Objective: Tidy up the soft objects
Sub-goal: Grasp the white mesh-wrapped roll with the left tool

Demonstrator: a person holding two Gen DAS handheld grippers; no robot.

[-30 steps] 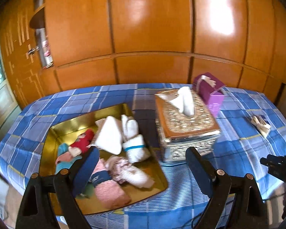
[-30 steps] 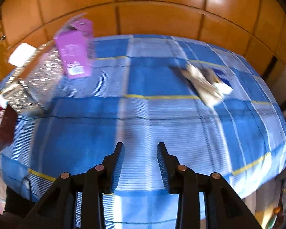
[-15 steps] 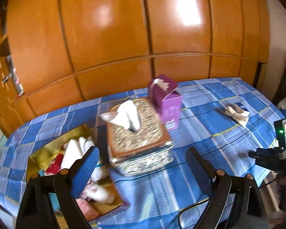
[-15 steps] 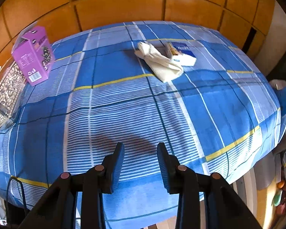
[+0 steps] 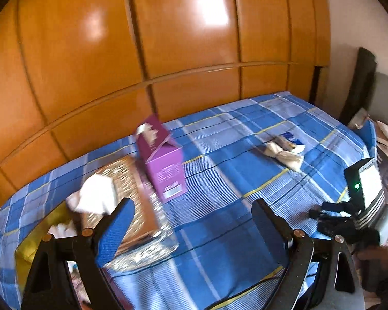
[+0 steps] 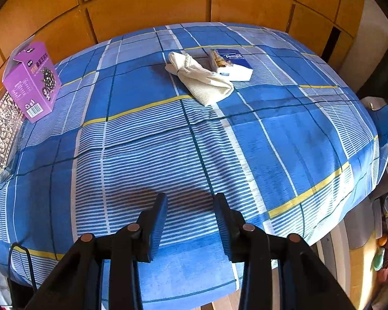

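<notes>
One cream cloth [image 6: 200,78], crumpled, ribbed, on blue checked tablecloth [image 6: 168,139], both hand-held grippers [image 6: 190,223] empty, jaws apart.

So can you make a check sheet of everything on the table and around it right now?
Surface: blue checked tablecloth, flat, bare in the middle.
Job's things: cream folded cloth lying loose far across the table; gold tray at the left edge holding white soft pieces, blurred.
Clutter: purple cardboard box upright; ornate silver tissue box beside it with a white tissue sticking out; blue-and-white tissue packet touching the cream cloth.
Grippers: left tool wide open, empty; right tool narrowly open, empty, its jaws just opening slightly.
Cables: black cable at the near left table edge.
Surroundings: orange wooden panelled wall behind.
</notes>
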